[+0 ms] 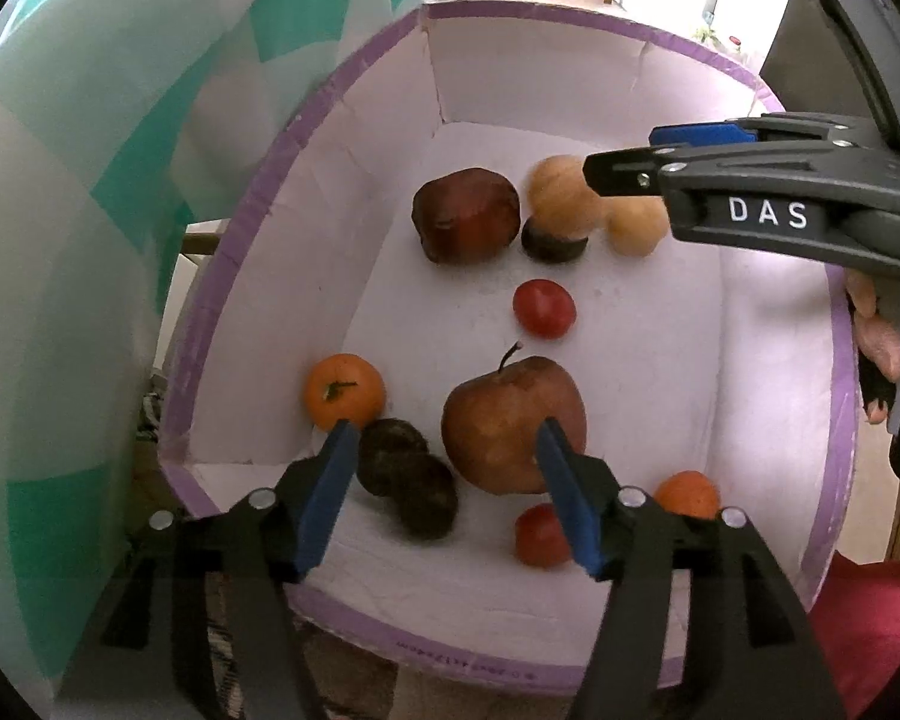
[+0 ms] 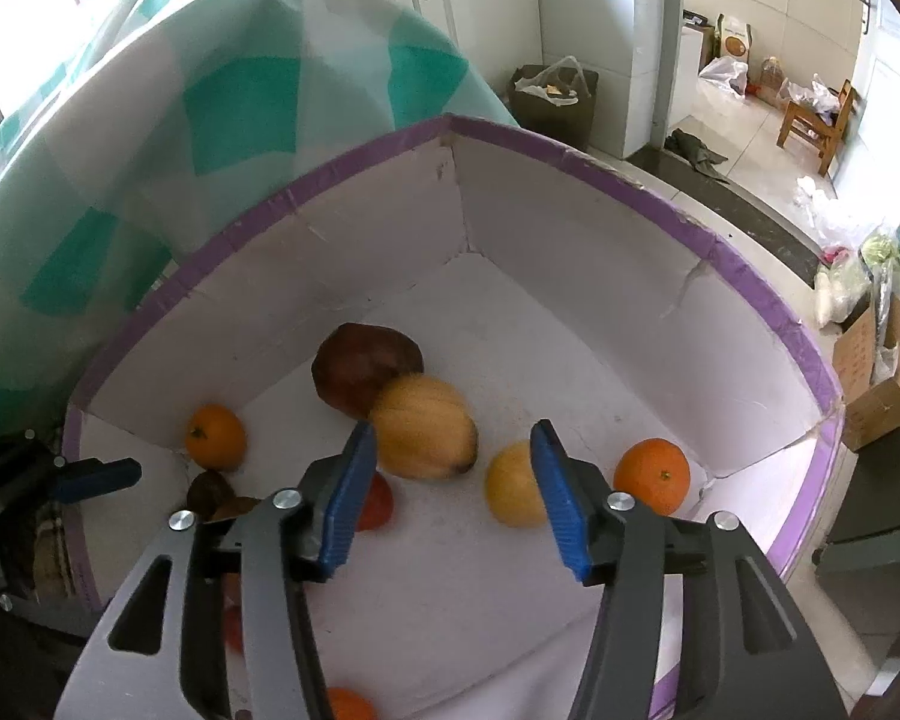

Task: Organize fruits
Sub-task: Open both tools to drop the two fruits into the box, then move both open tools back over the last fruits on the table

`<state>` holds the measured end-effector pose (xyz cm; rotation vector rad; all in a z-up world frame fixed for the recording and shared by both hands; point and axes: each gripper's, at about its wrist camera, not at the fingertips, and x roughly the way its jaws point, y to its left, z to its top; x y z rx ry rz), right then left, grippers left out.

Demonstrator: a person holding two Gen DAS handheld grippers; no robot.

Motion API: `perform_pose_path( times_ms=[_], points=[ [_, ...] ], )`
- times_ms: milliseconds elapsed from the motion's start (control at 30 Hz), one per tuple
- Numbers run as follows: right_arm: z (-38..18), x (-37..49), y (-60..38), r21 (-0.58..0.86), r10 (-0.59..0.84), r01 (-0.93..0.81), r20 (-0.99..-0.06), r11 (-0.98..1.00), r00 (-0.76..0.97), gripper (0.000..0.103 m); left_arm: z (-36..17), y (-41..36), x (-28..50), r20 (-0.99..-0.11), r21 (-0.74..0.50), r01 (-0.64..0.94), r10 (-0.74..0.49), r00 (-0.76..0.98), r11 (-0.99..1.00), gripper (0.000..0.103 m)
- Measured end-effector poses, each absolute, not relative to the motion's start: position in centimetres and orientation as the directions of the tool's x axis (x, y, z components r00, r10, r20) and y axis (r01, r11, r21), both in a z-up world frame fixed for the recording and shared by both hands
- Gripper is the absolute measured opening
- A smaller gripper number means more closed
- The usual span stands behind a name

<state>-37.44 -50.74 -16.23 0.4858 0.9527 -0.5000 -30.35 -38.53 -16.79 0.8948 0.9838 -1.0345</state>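
Your box (image 1: 234,276), white inside with a purple rim, holds all the fruit; the checked cloth (image 1: 90,180) hangs just beside it. Your left gripper (image 1: 444,444) points down into the near end, jaws spread and holding nothing; the apple (image 1: 498,414) lies against its right finger, the orange (image 1: 345,390) at its left fingertip. Your right gripper (image 2: 453,450) is also spread and empty; the pale fruit (image 2: 426,435) sits just beyond its left finger, a yellow fruit (image 2: 510,483) partly behind its right finger.
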Motion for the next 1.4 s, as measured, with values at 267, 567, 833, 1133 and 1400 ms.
perform_pose_path(
  times_ms=[267,567,833,1133,1400],
  points=[
    [-16.2,-37.6,-50.9,0.173,-0.181,0.596,-0.855,0.784,0.486,0.059,-15.1,-38.2,-30.9,-0.92,0.15,0.953,-0.317,0.232,0.262,0.076],
    [-15.9,-36.9,-50.2,0.118,-0.204,0.6,-0.874,0.792,0.441,0.063,-8.8,-35.8,-31.3,-0.788,0.175,0.935,-0.525,0.321,0.309,0.085],
    [-10.0,-34.2,-46.3,0.066,-0.266,0.519,-0.8,0.852,0.538,0.073,-0.9,-28.9,-28.8,-0.604,0.075,0.888,-0.688,0.403,0.454,0.099],
    [-2.0,-30.8,-40.4,0.045,-0.267,0.386,-0.647,0.921,0.714,0.082,6.2,-16.2,-21.5,-0.396,-0.031,0.733,-0.682,0.615,0.679,0.101],
    [1.5,-21.8,-32.3,0.101,-0.054,0.155,-0.643,0.983,0.764,0.085,7.9,-2.4,-6.9,-0.435,-0.078,0.28,-0.285,0.854,0.957,0.101]
  ],
)
